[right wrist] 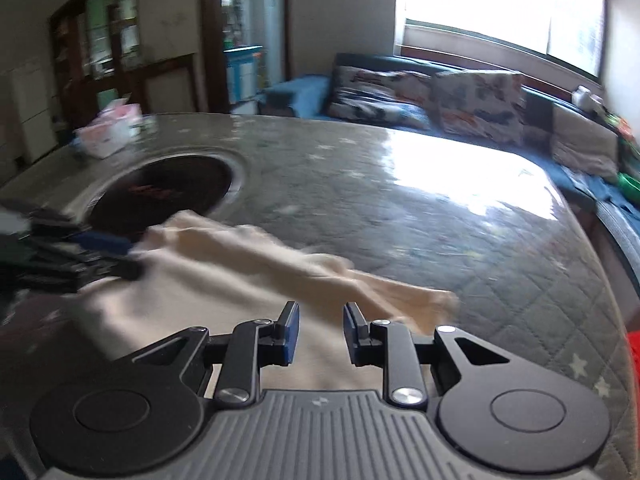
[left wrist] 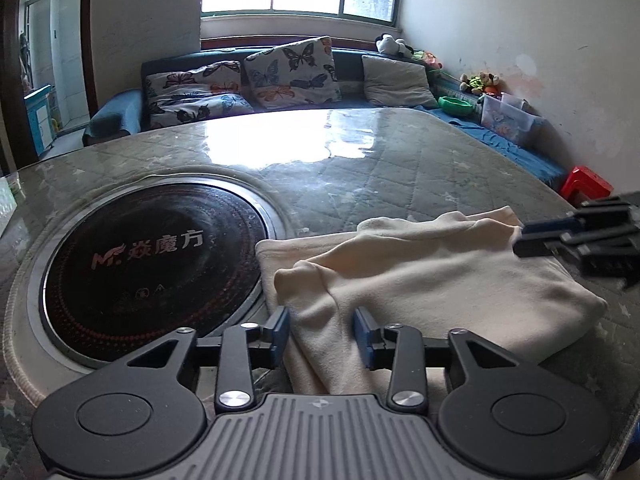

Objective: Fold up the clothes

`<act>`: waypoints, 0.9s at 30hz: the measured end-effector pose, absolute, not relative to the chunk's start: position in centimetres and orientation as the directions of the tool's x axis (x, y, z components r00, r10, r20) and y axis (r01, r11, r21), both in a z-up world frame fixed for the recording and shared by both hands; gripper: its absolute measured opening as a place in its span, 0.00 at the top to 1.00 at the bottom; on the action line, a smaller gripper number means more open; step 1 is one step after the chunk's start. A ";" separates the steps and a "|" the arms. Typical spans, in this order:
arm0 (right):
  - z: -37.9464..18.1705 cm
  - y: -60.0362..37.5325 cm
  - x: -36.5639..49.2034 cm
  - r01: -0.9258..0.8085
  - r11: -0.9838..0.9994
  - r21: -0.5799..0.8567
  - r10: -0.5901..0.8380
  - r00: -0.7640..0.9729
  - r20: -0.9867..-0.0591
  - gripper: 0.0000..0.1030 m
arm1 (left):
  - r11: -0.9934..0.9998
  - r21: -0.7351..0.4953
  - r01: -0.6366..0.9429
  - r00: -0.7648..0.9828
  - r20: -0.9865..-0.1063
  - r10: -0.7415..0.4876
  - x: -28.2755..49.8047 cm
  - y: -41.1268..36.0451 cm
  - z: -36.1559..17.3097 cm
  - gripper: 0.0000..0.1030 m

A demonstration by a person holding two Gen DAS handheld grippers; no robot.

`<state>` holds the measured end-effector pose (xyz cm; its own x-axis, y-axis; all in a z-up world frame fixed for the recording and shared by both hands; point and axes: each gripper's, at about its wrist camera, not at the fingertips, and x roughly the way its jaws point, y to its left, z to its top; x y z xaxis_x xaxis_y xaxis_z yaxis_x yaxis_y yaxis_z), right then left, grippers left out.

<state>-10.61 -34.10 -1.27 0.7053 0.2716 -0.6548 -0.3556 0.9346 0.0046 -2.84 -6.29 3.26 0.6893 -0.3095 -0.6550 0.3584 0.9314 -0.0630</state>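
Note:
A cream garment point(left wrist: 420, 276) lies partly folded on the quilted table, right of the round cooktop. My left gripper point(left wrist: 322, 334) is open, its blue pads either side of the garment's near left edge, holding nothing. The right gripper shows at the right edge of the left wrist view point(left wrist: 524, 238), low over the garment's far right corner. In the blurred right wrist view the right gripper point(right wrist: 320, 330) is open over the garment point(right wrist: 224, 292), empty. The left gripper point(right wrist: 108, 250) appears at that view's left, at the cloth's edge.
A round black cooktop point(left wrist: 156, 264) is set into the table point(left wrist: 360, 168) left of the garment. A tissue box point(right wrist: 110, 128) stands at the table's far side. A blue sofa with butterfly pillows point(left wrist: 292, 70) runs behind. A red stool point(left wrist: 586, 186) stands at the right.

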 end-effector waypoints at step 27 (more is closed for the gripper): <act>-2.8 -30.8 -17.5 -0.394 0.919 -0.029 0.294 0.729 -0.618 0.69 | 0.942 0.043 0.332 0.751 -0.616 -0.236 -6.9 -7.2 3.1 0.14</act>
